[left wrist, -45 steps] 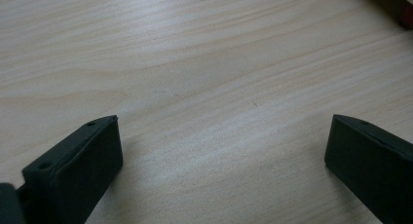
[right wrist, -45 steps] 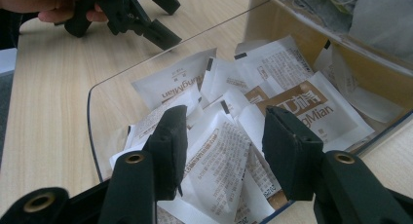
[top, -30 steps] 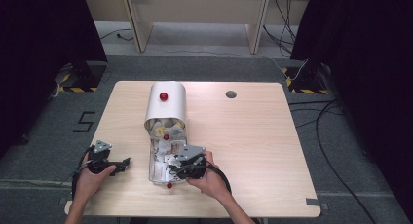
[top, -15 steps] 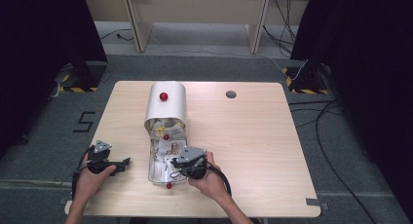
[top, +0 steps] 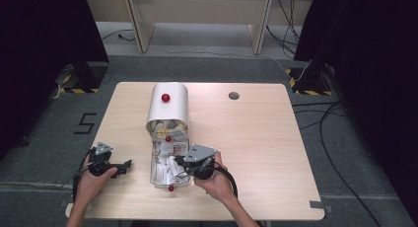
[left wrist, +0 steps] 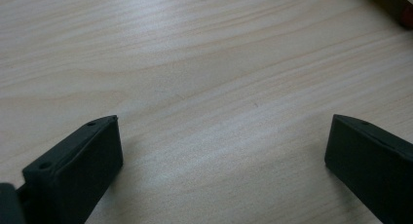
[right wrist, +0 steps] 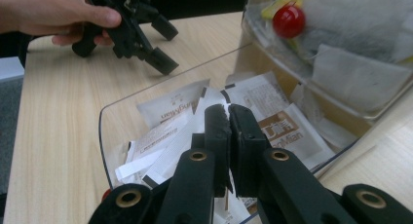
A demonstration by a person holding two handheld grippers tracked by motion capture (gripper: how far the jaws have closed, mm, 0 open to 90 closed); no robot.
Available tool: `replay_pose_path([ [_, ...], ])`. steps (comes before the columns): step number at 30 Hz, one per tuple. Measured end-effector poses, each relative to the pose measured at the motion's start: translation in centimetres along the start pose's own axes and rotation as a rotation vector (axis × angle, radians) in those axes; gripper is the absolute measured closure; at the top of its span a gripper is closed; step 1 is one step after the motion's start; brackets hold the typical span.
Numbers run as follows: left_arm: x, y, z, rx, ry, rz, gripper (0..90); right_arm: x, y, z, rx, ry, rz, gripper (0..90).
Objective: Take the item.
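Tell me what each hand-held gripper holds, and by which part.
The right hand-held gripper is shut on a white sachet, at its torn top edge. The left hand-held gripper is open, holding nothing.

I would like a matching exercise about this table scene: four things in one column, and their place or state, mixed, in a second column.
Things:
1. left hand-held gripper
2. right hand-held gripper
3. white packets
4. round hole

Place or state:
A. inside the clear tray
B. jaws shut
C. jaws open above bare wood
D. far part of the table

Pairs: 1-C, 2-B, 3-A, 4-D
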State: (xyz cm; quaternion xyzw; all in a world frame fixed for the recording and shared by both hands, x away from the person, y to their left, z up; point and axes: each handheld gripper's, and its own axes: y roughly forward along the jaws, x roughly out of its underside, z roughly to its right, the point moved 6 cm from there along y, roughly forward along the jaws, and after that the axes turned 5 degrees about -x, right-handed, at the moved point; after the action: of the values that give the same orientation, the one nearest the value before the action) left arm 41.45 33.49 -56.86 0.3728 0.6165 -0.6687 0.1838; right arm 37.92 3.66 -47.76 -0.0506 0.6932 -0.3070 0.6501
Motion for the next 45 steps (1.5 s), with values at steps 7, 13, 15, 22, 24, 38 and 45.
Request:
replay_pose_path([
  [7, 0.0, 0.0, 0.0, 0.0, 0.0, 0.0, 0.0, -0.5, -1.0, 0.5, 0.015, 0.008, 0.034, 87.4],
  [13, 0.0, 0.0, 0.0, 0.0, 0.0, 0.0, 0.0, -0.9, -2.0, 0.9, 0.032, 0.01, 0.055, 87.4],
  [15, 0.0, 0.0, 0.0, 0.0, 0.0, 0.0, 0.0, -0.9, -2.2, 1.1, 0.037, 0.01, 0.059, 87.5],
  [22, 0.0, 0.0, 0.0, 0.0, 0.0, 0.0, 0.0, -1.0, -2.7, 1.5, 0.051, 0.016, 0.068, 87.5],
  [24, 0.0, 0.0, 0.0, 0.0, 0.0, 0.0, 0.0, -1.0, -2.9, 1.6, 0.057, 0.014, 0.072, 87.5],
  [38, 0.0, 0.0, 0.0, 0.0, 0.0, 0.0, 0.0, -0.8, -4.4, 3.1, 0.102, 0.039, 0.089, 87.7],
  [45, 0.0, 0.0, 0.0, 0.0, 0.0, 0.0, 0.0, -0.8, -5.9, 4.2, 0.139, 0.049, 0.11, 87.8],
])
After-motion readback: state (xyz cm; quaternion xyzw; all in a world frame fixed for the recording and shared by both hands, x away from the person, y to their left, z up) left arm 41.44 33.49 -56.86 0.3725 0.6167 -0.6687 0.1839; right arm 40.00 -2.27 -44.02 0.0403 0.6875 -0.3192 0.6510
